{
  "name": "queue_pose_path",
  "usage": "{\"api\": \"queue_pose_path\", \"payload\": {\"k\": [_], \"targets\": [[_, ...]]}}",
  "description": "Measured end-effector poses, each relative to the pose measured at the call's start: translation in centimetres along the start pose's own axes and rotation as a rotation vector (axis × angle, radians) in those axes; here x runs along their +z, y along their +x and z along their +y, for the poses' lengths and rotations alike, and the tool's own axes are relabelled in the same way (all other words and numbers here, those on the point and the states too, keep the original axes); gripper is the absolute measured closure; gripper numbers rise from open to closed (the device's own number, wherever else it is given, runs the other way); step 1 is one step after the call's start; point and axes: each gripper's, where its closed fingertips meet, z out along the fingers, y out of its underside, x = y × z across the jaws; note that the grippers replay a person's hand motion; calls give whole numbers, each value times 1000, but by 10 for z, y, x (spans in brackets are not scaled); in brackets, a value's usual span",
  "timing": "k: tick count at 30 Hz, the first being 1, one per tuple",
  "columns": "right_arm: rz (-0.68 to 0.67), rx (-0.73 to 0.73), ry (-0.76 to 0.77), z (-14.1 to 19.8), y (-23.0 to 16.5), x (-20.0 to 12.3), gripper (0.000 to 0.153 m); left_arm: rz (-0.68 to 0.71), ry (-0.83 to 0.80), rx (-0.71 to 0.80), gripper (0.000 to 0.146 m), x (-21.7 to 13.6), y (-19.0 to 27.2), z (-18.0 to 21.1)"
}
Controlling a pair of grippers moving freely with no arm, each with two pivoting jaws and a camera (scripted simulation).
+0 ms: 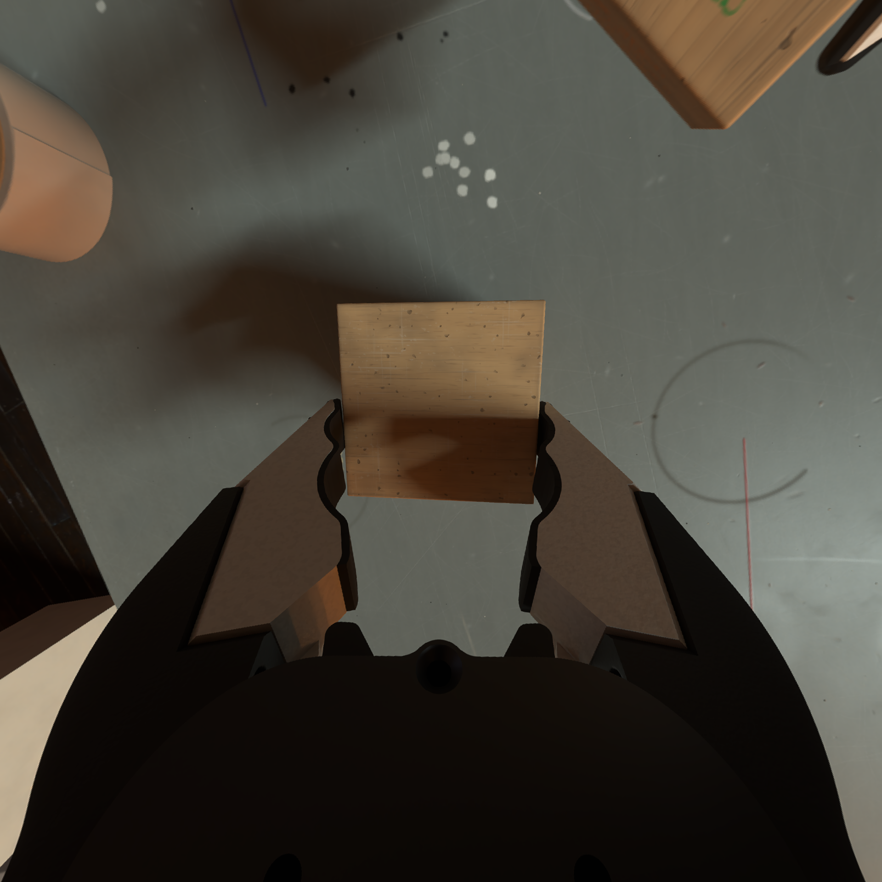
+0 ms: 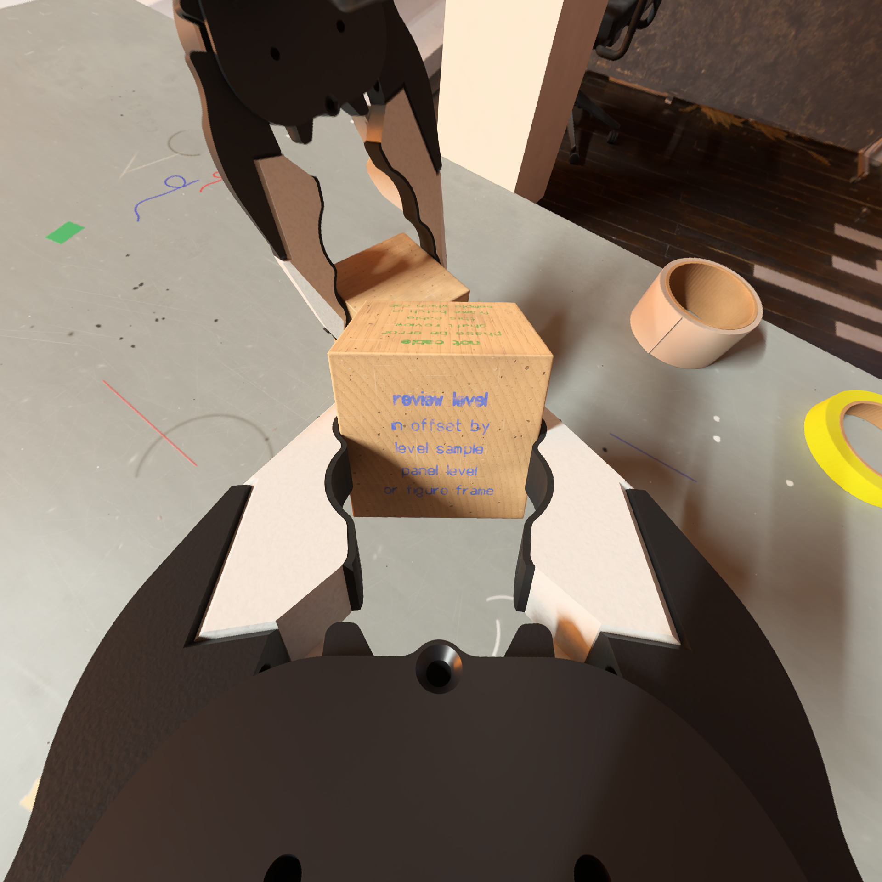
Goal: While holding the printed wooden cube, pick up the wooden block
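Note:
The plain wooden block (image 1: 441, 382) sits between my left gripper's (image 1: 441, 425) fingers, which press on its left and right sides. I look straight down on its top face. I cannot tell whether it is off the grey table (image 1: 620, 286). My right gripper (image 2: 439, 444) is shut on the printed wooden cube (image 2: 439, 429) and holds it above the table. In the right wrist view the left gripper (image 2: 389, 281) stands just behind the cube, around the block (image 2: 396, 267). The cube (image 1: 716, 52) also shows at the top right of the left wrist view.
A tan tape roll (image 2: 697, 315) lies at the right, and it shows at the left of the left wrist view (image 1: 47, 181). A yellow tape roll (image 2: 830, 444) lies at the right edge. The table edge (image 2: 596, 229) and dark floor (image 2: 716, 167) are beyond.

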Motion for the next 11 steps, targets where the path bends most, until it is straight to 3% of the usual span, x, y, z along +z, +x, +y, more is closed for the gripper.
{"api": "queue_pose_path", "payload": {"k": [6,11], "targets": [[2,-9,6,-2,1,1,79,-24,74,-1,65,-25,0,-8],[20,-30,67,-14,3,-1,79,-46,247,-21,65,-70,6,-22]]}}
